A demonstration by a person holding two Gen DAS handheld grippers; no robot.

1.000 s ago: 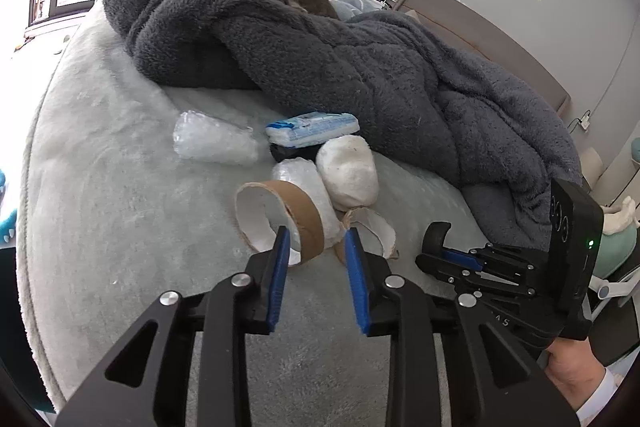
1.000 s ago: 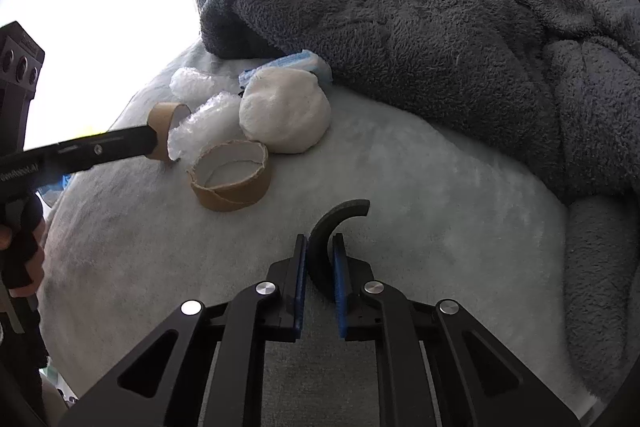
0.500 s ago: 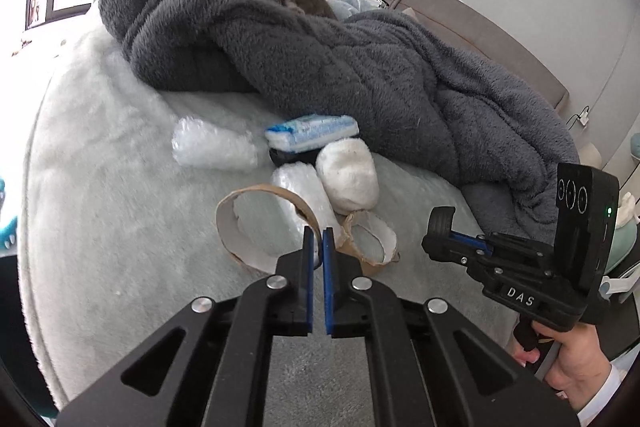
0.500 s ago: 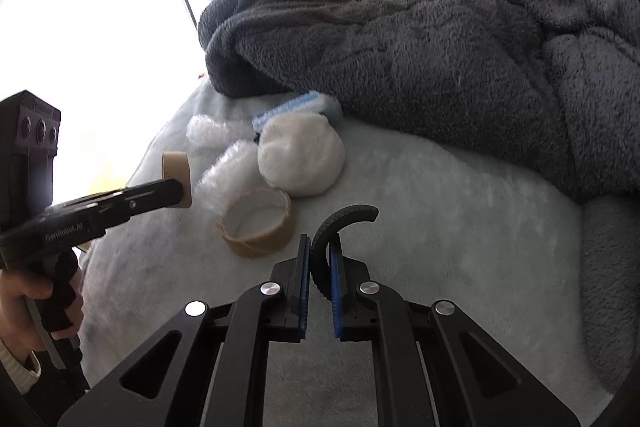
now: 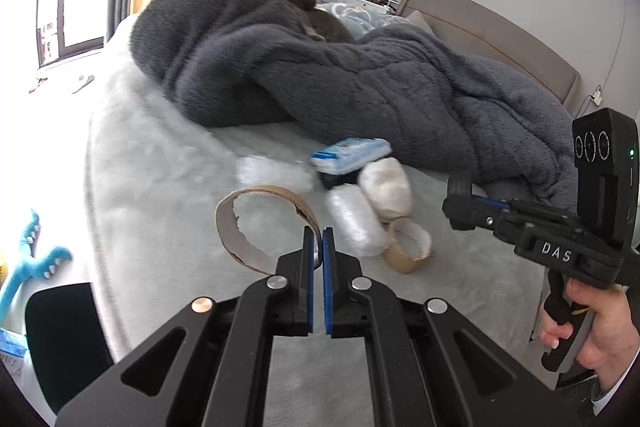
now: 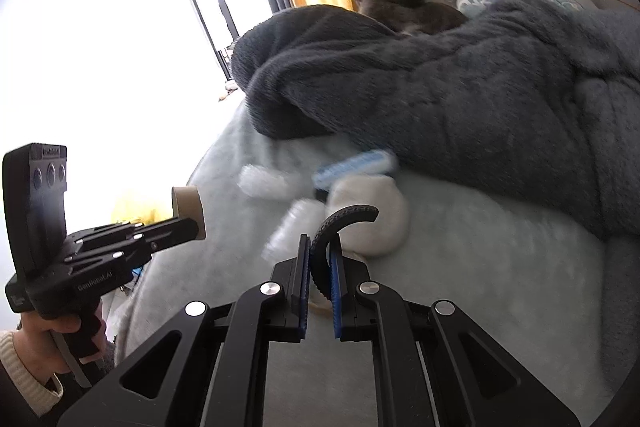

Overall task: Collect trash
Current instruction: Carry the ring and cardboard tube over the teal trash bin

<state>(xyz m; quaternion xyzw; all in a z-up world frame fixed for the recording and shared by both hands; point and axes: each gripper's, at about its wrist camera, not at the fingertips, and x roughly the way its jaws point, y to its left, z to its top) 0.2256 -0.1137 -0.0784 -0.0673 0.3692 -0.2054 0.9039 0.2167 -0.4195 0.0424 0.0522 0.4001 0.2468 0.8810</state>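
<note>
My left gripper is shut on the wall of a torn cardboard tape ring and holds it above the bed; the ring also shows in the right wrist view. My right gripper is shut on a curved black plastic piece, lifted off the bed. On the pale bed cover lie a second cardboard ring, two bubble-wrap rolls, a white wad and a blue-and-white packet.
A big dark grey fleece blanket covers the far half of the bed, with a grey cat lying on it. A window is at the left. A blue toy lies off the bed's left edge.
My left gripper closed on the cardboard ring and lifted it off the bed. My right gripper rose with the black piece. Both views pulled back from the trash pile.
</note>
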